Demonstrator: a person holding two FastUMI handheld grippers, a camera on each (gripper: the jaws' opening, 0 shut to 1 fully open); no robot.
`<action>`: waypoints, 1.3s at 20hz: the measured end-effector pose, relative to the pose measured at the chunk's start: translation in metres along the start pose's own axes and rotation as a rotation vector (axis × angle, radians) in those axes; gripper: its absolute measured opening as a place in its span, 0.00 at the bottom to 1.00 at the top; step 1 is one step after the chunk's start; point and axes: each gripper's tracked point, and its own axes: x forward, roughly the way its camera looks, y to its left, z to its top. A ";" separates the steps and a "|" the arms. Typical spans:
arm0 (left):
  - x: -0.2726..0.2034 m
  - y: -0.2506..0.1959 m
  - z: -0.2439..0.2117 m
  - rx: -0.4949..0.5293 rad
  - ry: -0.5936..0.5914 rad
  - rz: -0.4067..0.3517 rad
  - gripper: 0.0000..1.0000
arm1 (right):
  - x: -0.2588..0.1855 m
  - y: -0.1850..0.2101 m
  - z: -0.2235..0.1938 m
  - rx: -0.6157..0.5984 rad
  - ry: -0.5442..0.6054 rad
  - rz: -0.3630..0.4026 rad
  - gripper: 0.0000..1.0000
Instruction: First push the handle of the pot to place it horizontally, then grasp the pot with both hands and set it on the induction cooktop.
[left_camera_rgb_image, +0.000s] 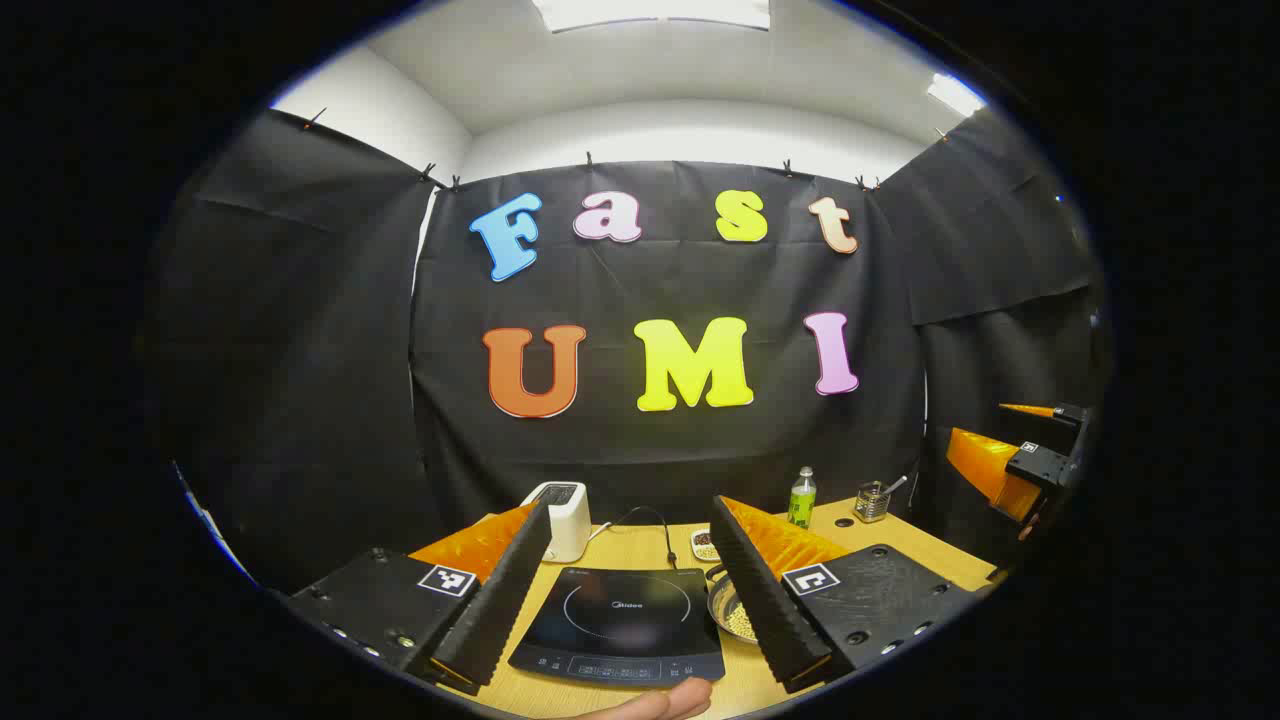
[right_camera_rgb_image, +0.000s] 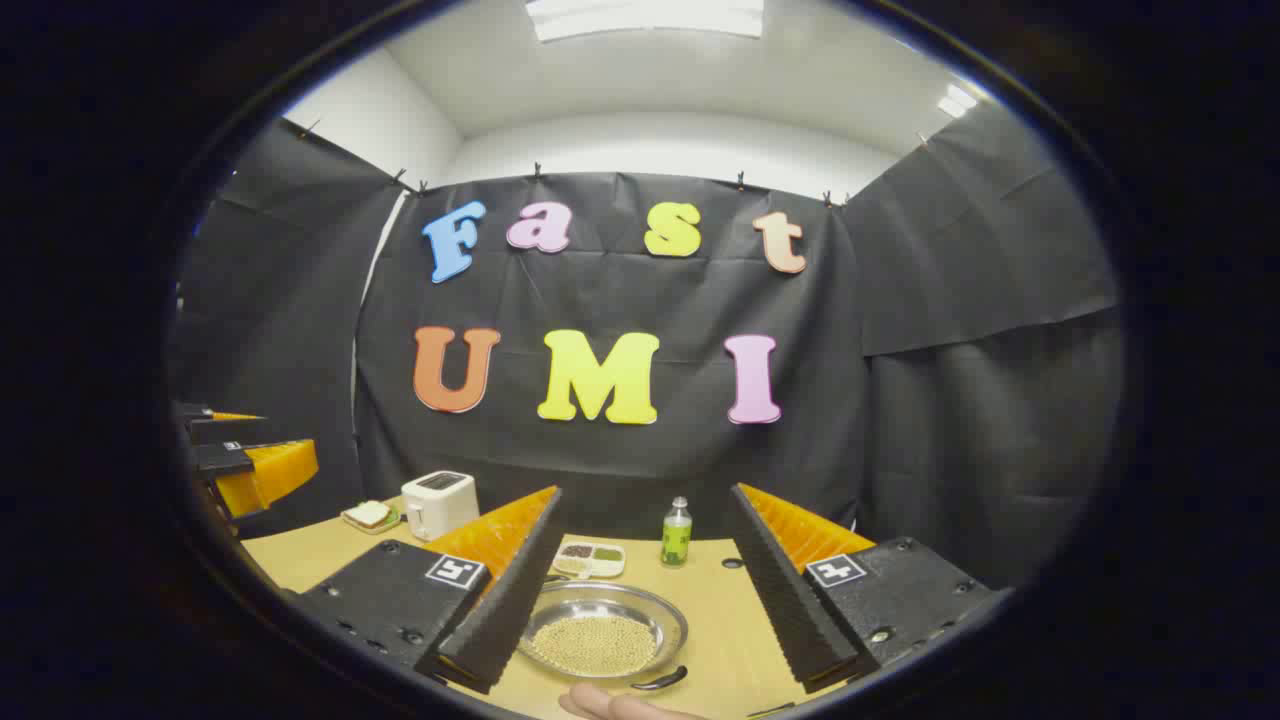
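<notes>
Nothing is done yet: the pot is waiting beside the cooktop.

The shiny round metal pot (right_camera_rgb_image: 604, 630) full of small yellow beans is sitting on the wooden worktop (right_camera_rgb_image: 720, 600), and its dark handle (right_camera_rgb_image: 660, 680) is pointing toward the front. The flat black induction cooktop (left_camera_rgb_image: 622, 620) is lying bare just beside it. The left hand-held gripper (left_camera_rgb_image: 630, 590) and the right hand-held gripper (right_camera_rgb_image: 640, 590) are both hanging spread wide, touching nothing. The push and the lift are waiting.

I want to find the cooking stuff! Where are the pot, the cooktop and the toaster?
pot (right_camera_rgb_image: 597, 640): right gripper view, on the beans inside its bowl.
induction cooktop (left_camera_rgb_image: 625, 610): left gripper view, on its dark glass top.
toaster (right_camera_rgb_image: 438, 505): right gripper view, on its white front side.
</notes>
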 end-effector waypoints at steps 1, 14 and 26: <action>0.000 0.001 0.001 0.001 -0.004 0.001 0.95 | -0.001 0.000 -0.001 0.000 0.000 0.001 0.99; -0.007 0.003 0.002 -0.001 -0.009 0.005 0.95 | 0.007 0.004 -0.014 0.003 0.024 0.013 1.00; -0.008 0.007 -0.006 -0.002 -0.011 0.006 0.95 | 0.022 0.009 -0.052 -0.012 0.110 0.028 0.99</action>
